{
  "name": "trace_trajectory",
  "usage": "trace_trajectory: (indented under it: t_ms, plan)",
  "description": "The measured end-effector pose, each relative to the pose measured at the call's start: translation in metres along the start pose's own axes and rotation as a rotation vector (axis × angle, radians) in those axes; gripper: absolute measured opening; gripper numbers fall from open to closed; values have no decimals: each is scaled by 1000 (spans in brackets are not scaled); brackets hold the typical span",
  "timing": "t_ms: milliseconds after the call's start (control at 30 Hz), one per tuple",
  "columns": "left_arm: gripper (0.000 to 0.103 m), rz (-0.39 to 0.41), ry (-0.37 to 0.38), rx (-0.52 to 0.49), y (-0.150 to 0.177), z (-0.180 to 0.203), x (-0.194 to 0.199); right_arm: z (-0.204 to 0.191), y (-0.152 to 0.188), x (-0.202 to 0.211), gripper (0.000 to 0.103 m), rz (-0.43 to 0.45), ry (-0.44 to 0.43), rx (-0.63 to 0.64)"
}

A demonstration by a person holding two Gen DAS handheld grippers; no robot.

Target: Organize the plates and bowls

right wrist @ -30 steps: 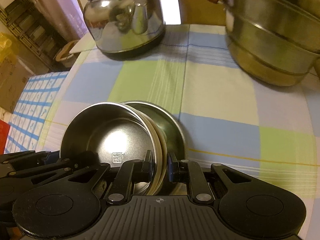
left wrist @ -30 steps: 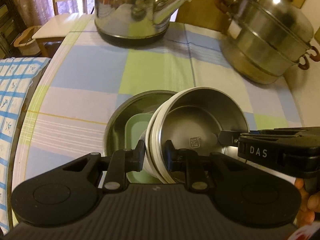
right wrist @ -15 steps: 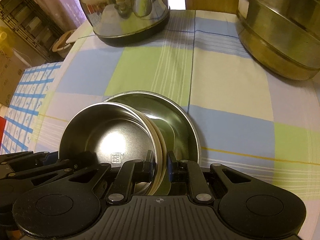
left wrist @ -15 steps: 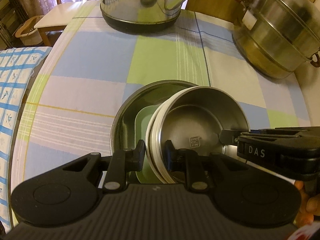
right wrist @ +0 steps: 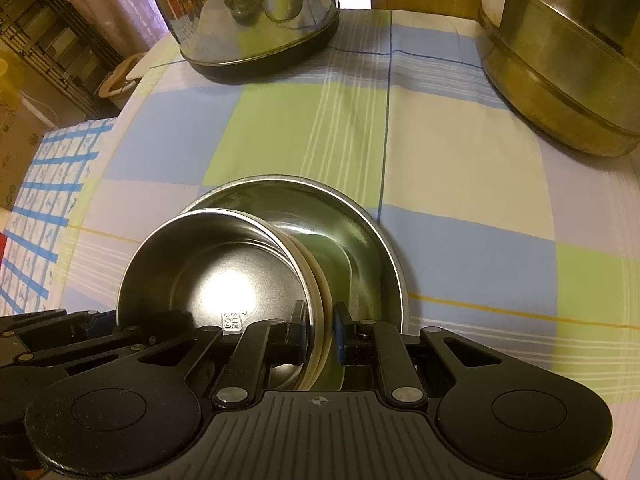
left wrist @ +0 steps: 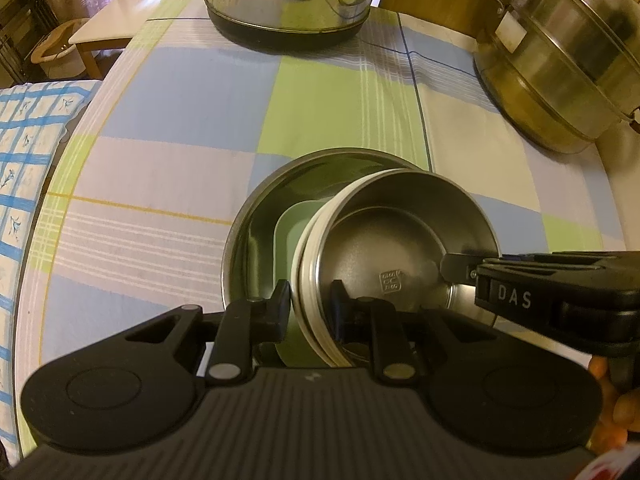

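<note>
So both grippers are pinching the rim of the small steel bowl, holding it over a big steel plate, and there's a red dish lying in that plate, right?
Nearly. The dish lying in the big steel plate is pale green, not red; the left wrist view shows it. The rest holds: the left gripper and right gripper both pinch the rim of the small steel bowl over that plate.

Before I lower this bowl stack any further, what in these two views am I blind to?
- Green dish: mostly hidden by the held bowl stack in both views; contact cannot be told.
- Large steel plate: near rim hidden behind the claw bodies.
- Kettle and steamer pot: tops cut off by the frame edge.
</note>
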State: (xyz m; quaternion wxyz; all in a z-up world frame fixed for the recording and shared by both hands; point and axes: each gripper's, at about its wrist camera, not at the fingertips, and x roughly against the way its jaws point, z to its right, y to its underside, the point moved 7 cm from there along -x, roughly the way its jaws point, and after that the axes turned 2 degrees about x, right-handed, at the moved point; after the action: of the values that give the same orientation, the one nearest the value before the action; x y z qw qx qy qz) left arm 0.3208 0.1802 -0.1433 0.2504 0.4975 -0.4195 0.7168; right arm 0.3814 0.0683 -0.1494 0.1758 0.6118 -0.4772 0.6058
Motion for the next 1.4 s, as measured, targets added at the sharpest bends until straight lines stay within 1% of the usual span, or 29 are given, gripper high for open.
trace_trajectory:
  t_ms: [100,200,367,433,567,667,700,733,900,1033,1100,1267,1333,1400]
  plan:
    - [18,-1,5,6,0,-1,-2,1,-1,0,14,0,-3,-5]
    - [22,-1,18,7,0,0,-2,0,-2,0,14,1,-4,0]
    - [27,8,18,-2,1,1,-2,0,0,1,15,7,-6,2]
    - [32,12,17,0,1,2,-2,0,0,1,16,9,-9,0]
    - [34,18,12,-5,1,2,0,0,1,3,19,15,-12,3]
    - [36,29,8,0,0,2,2,1,1,5,32,27,-7,0]
    - [37,32,6,2,0,2,3,1,1,6,39,32,-8,2]
    - [38,35,5,4,0,2,4,0,2,7,42,37,-9,4]
    - [41,55,-5,12,-2,3,11,1,2,14,46,55,-20,5]
    - [46,75,-18,19,-3,2,17,6,3,21,54,74,-32,-2]
    - [46,84,-22,23,-2,2,20,8,3,23,56,80,-35,1]
    - [49,105,-41,27,0,4,28,9,8,30,58,95,-53,8]
    - [54,112,-50,30,1,4,31,9,10,32,59,99,-60,9]
    - [55,118,-57,34,3,4,34,11,12,33,59,100,-66,11]
